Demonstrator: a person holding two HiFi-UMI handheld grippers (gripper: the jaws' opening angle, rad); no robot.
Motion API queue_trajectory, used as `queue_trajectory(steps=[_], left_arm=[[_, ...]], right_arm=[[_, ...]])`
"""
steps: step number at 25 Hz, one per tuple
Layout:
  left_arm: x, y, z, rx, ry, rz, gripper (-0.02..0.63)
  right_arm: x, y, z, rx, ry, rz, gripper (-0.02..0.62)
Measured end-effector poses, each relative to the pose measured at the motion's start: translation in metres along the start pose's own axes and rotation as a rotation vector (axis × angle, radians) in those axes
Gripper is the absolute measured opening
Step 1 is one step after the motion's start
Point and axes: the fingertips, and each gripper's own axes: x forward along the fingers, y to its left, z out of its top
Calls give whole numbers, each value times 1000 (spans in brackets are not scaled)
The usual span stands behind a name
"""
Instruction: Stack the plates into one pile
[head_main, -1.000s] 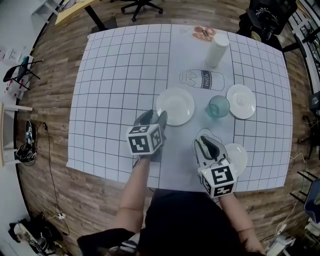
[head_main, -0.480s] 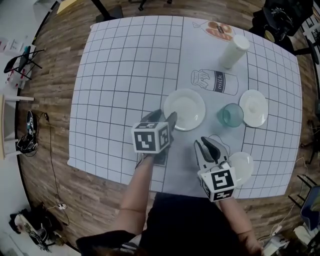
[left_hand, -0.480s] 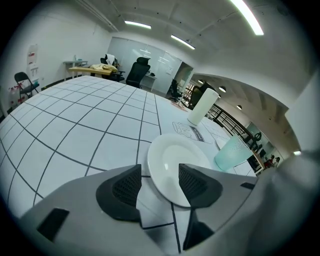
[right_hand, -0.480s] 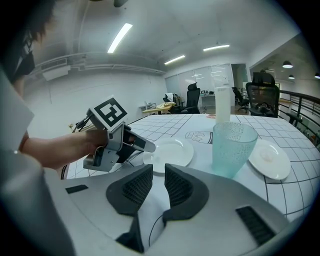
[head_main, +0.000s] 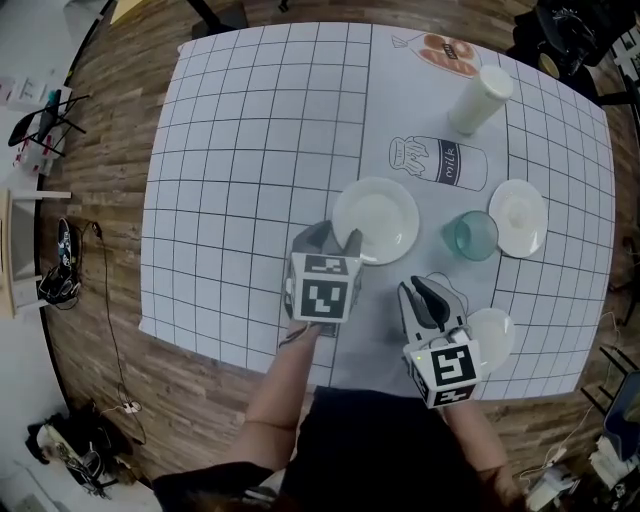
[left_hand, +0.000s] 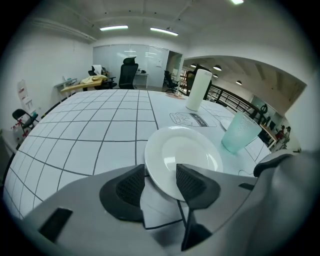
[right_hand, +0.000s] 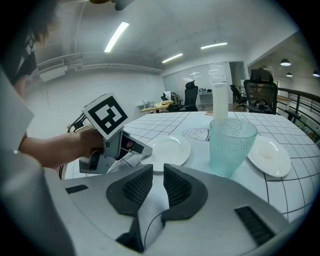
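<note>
White grid cloth is covering the table. Left of centre, you are holding the left gripper tilted down at the near rim of the largest white plate, which is lying flat on the table. Its fingers have just been closing, yet they are standing wide apart with the plate's rim sitting between them. One finger is overlapping the rim from above, and no squeeze is showing. Further right, your right gripper is hovering near the table's front edge, its fingers standing slightly apart with only cloth showing between them. A small plate is lying just beside it. A teal cup is standing beyond, and a second small plate is lying right of the cup.
</note>
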Motion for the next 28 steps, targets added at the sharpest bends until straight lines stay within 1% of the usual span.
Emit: queue_trajectory(steps=[4,7,11,13,18,24,26,28], left_arm=[[0,-1,0,-5,1,-1,199],[-1,1,1,-50,-5,-15,178],[-2,-3,3,-124,-21,-84,132],[-3,-7,5,-152,-35,-115,119],[-9,-5,15,-259,-96,-180,78],[-20,-11,28,-299,-174,-219,57],[-25,-14,33,-341,-209,-256,54],[-31,-18,41,-404,-252,-310,44]], right_arm=[[4,-4,-2,14,6,-3,81],[5,-5,-2,16,9,-4,80],[7,-8,-3,19,13,-8,80],[7,-7,-3,22,16,-5,80],[7,-9,-4,12,12,-17,78],[-1,-7,-5,12,-3,-16,78],[-4,-7,-4,9,-13,-15,77],[-9,-6,-4,3,-24,-14,77]])
